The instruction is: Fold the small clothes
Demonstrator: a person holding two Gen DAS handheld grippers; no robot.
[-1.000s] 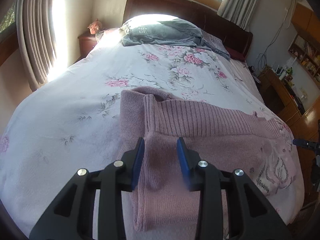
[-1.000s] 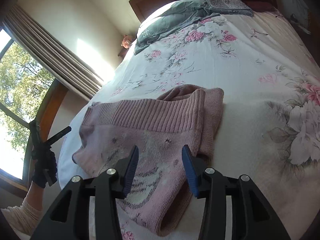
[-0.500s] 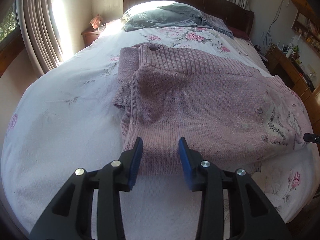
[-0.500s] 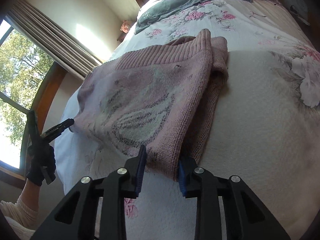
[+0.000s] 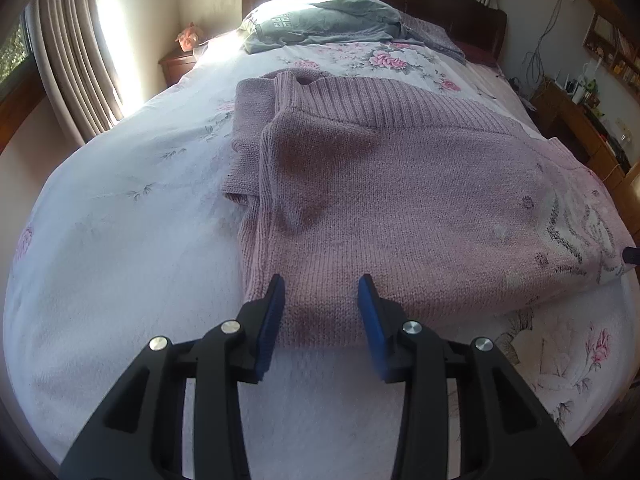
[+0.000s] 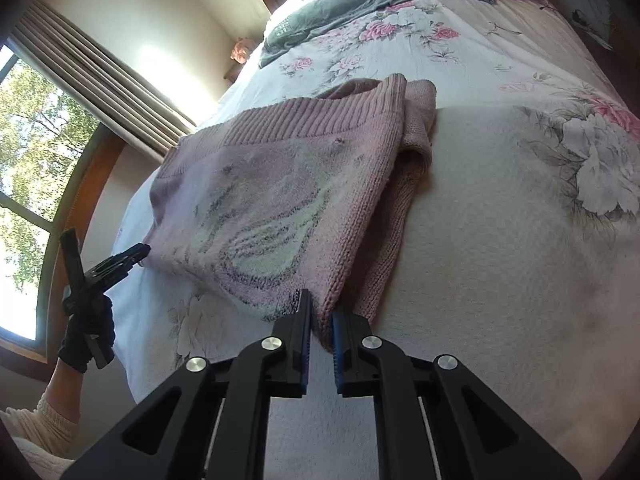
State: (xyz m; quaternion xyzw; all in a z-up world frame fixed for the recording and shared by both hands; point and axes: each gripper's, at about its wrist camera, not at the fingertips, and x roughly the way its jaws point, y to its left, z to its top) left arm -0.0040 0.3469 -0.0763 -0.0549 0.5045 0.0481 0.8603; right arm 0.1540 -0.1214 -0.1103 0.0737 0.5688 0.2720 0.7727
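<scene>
In the left wrist view, the left gripper [image 5: 320,308] sits low over the near hem of a pink sweater [image 5: 400,200], its blue fingers [image 5: 272,312] spread wide to either side of the knit edge and gripping nothing. The sweater lies flat across the near part of the flowered bedspread [image 5: 120,240], one sleeve folded in on its left side, the ribbed band along the far edge. A grey garment [image 5: 320,24] rests well apart by the headboard.

In the right wrist view, the right gripper [image 6: 320,320] has its fingers pressed close, pinching the sweater's [image 6: 272,200] near right corner. The left gripper [image 6: 120,264], held in a gloved hand [image 6: 86,336], shows at the far left, just at the sweater's other near corner.

The step in hand looks like taking both near corners for a fold. The next move likely calls for the left fingers to close on the hem, then both grippers to lift together and carry the near edge toward the ribbed band, evenly so the layers stay aligned
</scene>
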